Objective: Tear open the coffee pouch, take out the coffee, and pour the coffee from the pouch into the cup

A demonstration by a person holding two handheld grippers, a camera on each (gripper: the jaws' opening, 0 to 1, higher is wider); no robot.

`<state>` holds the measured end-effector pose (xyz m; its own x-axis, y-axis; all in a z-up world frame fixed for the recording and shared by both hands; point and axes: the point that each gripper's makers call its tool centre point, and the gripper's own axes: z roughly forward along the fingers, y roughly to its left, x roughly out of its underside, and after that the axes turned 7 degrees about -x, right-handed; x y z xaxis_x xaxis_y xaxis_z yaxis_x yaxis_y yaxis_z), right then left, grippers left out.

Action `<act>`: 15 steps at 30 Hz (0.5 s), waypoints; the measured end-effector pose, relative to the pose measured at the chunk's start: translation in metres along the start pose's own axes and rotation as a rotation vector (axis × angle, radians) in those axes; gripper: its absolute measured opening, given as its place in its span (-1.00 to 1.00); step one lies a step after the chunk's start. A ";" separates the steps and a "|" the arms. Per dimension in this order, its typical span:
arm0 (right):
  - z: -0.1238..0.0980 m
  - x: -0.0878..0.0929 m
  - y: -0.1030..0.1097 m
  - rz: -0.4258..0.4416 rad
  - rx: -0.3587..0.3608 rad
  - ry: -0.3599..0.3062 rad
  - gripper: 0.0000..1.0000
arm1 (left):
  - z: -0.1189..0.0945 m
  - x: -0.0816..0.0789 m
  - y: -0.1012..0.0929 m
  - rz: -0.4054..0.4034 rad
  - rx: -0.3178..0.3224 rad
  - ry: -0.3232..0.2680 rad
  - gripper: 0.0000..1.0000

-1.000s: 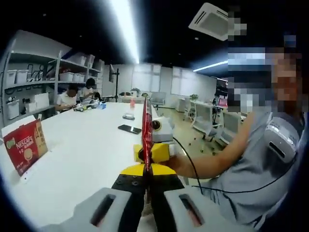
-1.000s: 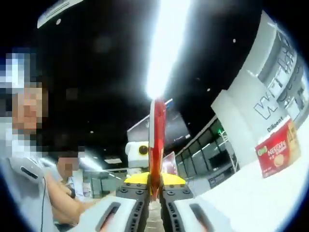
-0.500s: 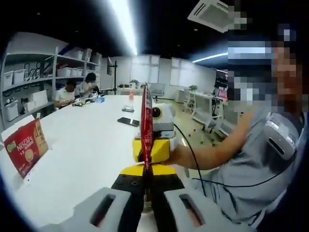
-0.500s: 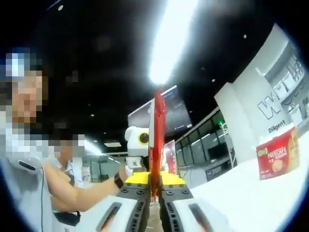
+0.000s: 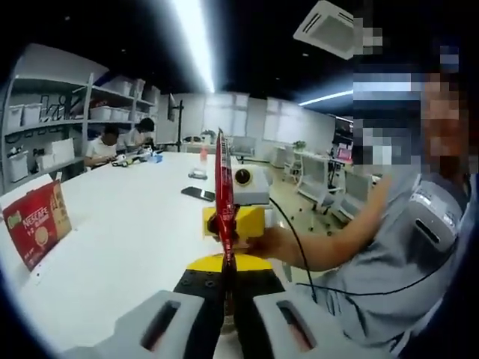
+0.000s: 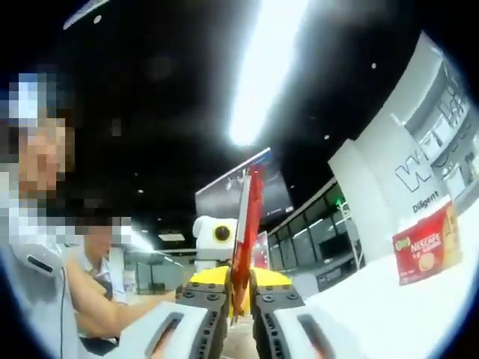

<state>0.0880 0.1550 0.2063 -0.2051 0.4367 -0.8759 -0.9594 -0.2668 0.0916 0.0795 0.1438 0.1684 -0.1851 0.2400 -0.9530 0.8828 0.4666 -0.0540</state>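
Note:
A thin red coffee pouch [image 5: 222, 191] stands edge-on in the left gripper view. My left gripper [image 5: 227, 263] is shut on its lower end. Just beyond, my right gripper [image 5: 232, 223], with yellow jaws, is shut on the same pouch and held by a person's hand. In the right gripper view the coffee pouch [image 6: 245, 221] rises from my right gripper [image 6: 238, 288] and leans to the right at its top. The left gripper [image 6: 224, 258] faces it from behind the pouch. The pouch is above a white table [image 5: 127, 239].
A red Nescafe box [image 5: 34, 226] stands on the table at the left; the same Nescafe box [image 6: 426, 249] shows at the right of the right gripper view. A dark phone [image 5: 198, 194] lies further back. The person [image 5: 389, 247] holding the grippers sits at the right. Shelves [image 5: 67, 127] line the left wall.
The pouch, straight before, now leans at its top: to the left in the left gripper view, to the right in the right gripper view. Both grippers stay shut on it.

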 end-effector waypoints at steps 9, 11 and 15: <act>-0.003 0.000 0.003 0.017 -0.024 -0.022 -0.80 | 0.002 -0.003 -0.003 -0.020 0.011 -0.013 -0.92; -0.002 -0.001 0.002 0.022 -0.030 -0.032 -0.78 | 0.001 -0.003 -0.004 -0.021 0.016 -0.011 -0.92; 0.001 -0.002 0.003 0.032 -0.036 -0.028 -0.80 | 0.002 0.004 -0.004 -0.012 0.009 0.016 -0.92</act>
<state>0.0857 0.1541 0.2083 -0.2410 0.4513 -0.8592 -0.9449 -0.3114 0.1015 0.0763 0.1408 0.1641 -0.2024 0.2478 -0.9474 0.8845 0.4616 -0.0682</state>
